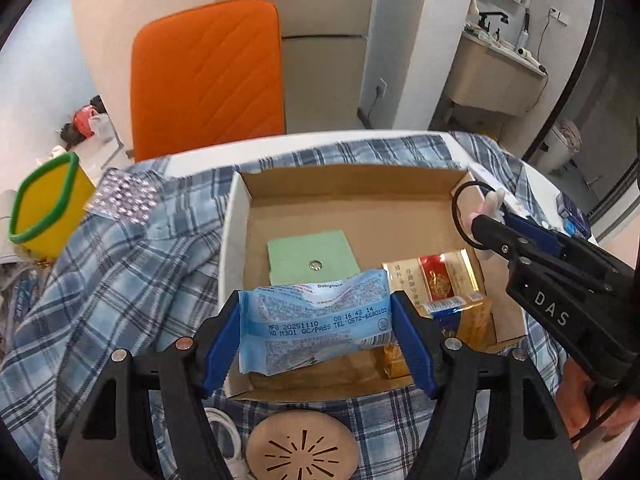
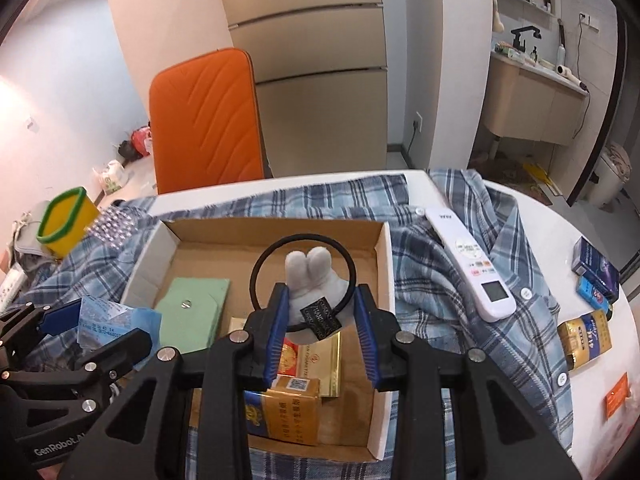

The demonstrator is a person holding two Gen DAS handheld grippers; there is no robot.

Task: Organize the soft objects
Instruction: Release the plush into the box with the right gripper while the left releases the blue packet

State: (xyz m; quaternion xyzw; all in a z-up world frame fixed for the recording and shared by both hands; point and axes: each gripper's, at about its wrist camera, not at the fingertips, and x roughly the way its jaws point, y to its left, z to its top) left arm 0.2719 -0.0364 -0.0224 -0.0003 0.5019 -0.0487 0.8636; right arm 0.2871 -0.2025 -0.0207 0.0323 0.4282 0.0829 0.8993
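Observation:
My left gripper (image 1: 316, 336) is shut on a light blue wet-wipe packet (image 1: 316, 320), its blue pads pressing on both ends. The packet hangs over the near part of an open cardboard box (image 1: 236, 240). My right gripper (image 2: 320, 312) is shut on a black hair tie with a white plush piece (image 2: 310, 276) and holds it above the same box (image 2: 384, 264). In the left wrist view the right gripper (image 1: 484, 224) reaches in over the box's right wall. Inside the box lie a green card (image 1: 312, 260) and gold cigarette packs (image 1: 444, 280).
The box rests on a blue plaid shirt (image 2: 440, 248) spread over a white table. A white remote (image 2: 472, 264) lies on the shirt at the right, with more packs (image 2: 584, 340) beyond it. A yellow container (image 2: 66, 224) stands far left, an orange chair (image 2: 204, 120) behind, and a round wooden coaster (image 1: 302, 448) in front of the box.

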